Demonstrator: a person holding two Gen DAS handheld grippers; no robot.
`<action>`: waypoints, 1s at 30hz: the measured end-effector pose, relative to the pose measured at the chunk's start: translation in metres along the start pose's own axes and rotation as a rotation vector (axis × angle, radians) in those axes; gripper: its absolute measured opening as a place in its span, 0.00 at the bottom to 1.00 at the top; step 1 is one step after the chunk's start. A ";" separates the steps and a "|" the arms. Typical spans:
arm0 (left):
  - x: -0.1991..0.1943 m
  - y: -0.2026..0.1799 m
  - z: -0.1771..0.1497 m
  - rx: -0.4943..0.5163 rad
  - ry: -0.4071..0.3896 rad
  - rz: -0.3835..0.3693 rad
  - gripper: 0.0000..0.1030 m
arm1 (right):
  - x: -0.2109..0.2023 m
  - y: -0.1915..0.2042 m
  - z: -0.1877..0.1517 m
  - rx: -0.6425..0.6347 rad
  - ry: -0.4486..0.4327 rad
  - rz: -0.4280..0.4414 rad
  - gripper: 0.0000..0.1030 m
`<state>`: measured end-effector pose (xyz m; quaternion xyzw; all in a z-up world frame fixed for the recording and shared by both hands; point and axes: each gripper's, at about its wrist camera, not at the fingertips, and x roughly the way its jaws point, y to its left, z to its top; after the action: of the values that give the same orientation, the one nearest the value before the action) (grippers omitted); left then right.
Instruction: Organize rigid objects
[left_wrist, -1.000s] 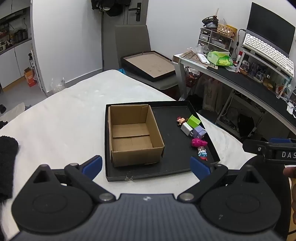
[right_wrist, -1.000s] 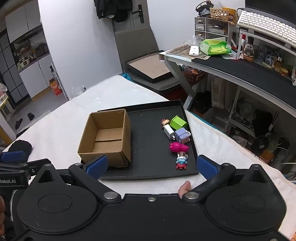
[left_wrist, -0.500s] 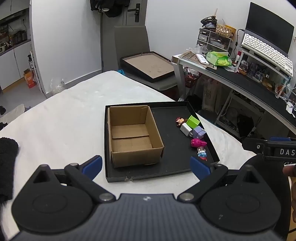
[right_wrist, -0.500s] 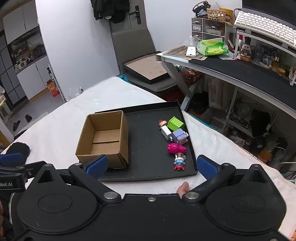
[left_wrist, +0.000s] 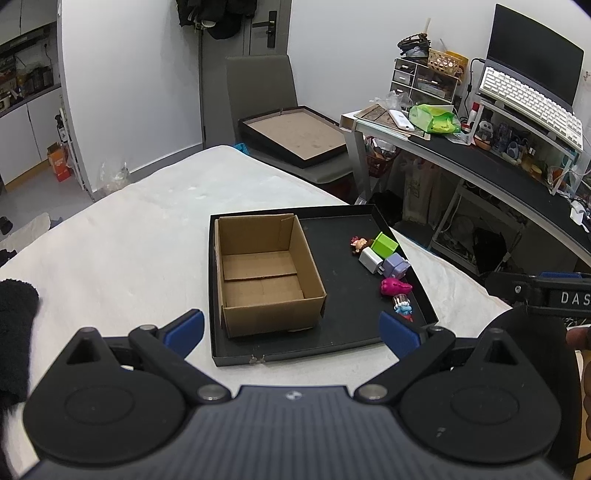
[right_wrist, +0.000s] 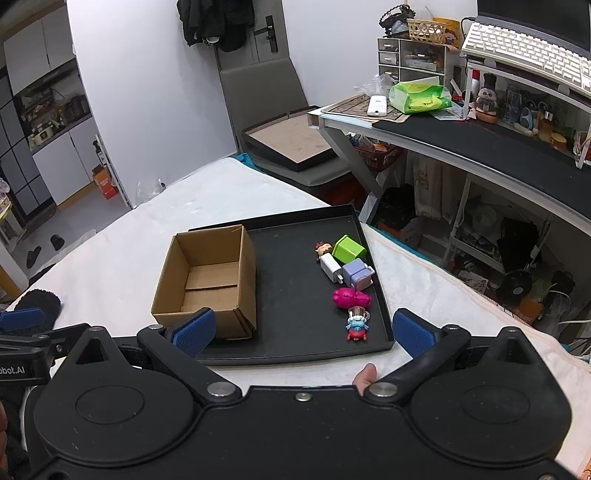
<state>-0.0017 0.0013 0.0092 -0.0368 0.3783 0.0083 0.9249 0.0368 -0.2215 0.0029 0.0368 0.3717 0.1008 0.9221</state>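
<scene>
Left gripper (left_wrist: 291, 330) hangs wide open at the bottom of the frame, blue pads spread, nothing between them. Centre frame, a black tray (left_wrist: 354, 332) sits on the white bedding (left_wrist: 129, 240). An open cardboard box (left_wrist: 266, 269) fills the tray's left half. Along the right edge: small doll (left_wrist: 357, 243), green cube (left_wrist: 385, 244), white block (left_wrist: 370, 259), lavender block (left_wrist: 396, 266), magenta toy (left_wrist: 394, 286), blue figure (left_wrist: 403, 306). The right gripper's arm (left_wrist: 539, 291) pokes in at right.

An open, empty cardboard box (left_wrist: 264, 271) sits upright at the black tray's (left_wrist: 347, 339) left; six small toys (left_wrist: 384, 264) cluster along its right edge.
</scene>
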 end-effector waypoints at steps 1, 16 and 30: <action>0.000 0.000 0.000 -0.001 0.000 -0.001 0.97 | 0.000 0.001 0.000 0.000 -0.001 -0.001 1.00; -0.005 -0.005 0.003 -0.022 -0.021 -0.026 0.97 | -0.003 -0.001 0.001 0.005 -0.007 -0.011 1.00; -0.008 -0.002 -0.001 -0.038 -0.042 -0.030 0.97 | -0.003 0.001 0.001 -0.002 -0.003 -0.010 1.00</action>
<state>-0.0082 -0.0007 0.0147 -0.0600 0.3579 0.0026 0.9318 0.0356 -0.2212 0.0056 0.0339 0.3704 0.0964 0.9232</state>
